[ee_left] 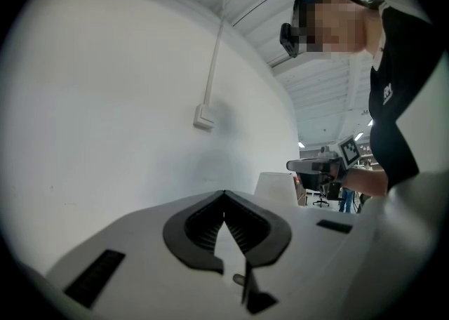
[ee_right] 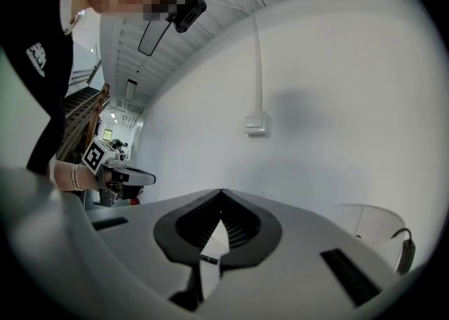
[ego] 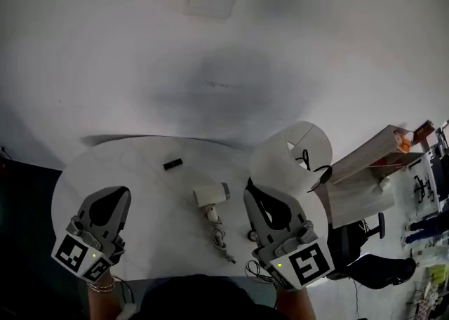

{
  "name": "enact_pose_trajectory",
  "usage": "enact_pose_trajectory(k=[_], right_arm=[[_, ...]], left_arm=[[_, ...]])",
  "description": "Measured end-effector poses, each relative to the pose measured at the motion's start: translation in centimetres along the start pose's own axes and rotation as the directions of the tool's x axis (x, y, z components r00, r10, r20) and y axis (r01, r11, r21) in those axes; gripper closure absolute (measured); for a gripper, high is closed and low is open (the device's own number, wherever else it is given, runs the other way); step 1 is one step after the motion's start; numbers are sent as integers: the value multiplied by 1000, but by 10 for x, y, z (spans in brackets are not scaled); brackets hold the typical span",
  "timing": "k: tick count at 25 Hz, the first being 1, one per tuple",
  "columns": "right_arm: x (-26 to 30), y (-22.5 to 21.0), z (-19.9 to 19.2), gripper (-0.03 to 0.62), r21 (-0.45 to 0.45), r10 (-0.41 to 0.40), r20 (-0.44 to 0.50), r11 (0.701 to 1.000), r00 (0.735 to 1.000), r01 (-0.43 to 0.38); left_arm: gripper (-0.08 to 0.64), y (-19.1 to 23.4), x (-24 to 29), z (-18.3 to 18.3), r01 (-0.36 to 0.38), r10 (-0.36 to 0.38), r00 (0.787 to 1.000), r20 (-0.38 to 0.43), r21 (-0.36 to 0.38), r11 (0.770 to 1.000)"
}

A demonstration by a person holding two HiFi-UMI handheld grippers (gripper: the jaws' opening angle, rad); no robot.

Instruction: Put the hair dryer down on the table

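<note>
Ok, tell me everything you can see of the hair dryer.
The hair dryer is cream-white, plastic by its look. It lies flat on the white round table, handle toward the person, its pale cord trailing from the handle in a bundle. It sits between the left gripper and the right gripper; neither touches it.

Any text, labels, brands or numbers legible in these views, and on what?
No text can be read.
Shirt print: white, too blurred to read.
Box at right: any print too small to read.
Left cube, right cube: square markers only, no words.
</note>
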State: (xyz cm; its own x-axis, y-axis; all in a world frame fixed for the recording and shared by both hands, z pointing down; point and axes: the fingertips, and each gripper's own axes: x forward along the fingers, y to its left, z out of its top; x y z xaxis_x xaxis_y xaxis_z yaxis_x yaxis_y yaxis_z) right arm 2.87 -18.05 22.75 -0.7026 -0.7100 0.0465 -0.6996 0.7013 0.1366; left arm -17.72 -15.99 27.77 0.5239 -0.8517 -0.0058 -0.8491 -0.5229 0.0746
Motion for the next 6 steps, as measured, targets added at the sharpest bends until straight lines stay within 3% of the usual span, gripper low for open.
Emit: enact_pose_trajectory(k=[6], right_arm=[[8, 13, -2, 575, 18, 58, 21, 998, 998, -58]], left_arm=[[551, -10, -1, -8, 4, -5, 1000, -17, -12, 1000]])
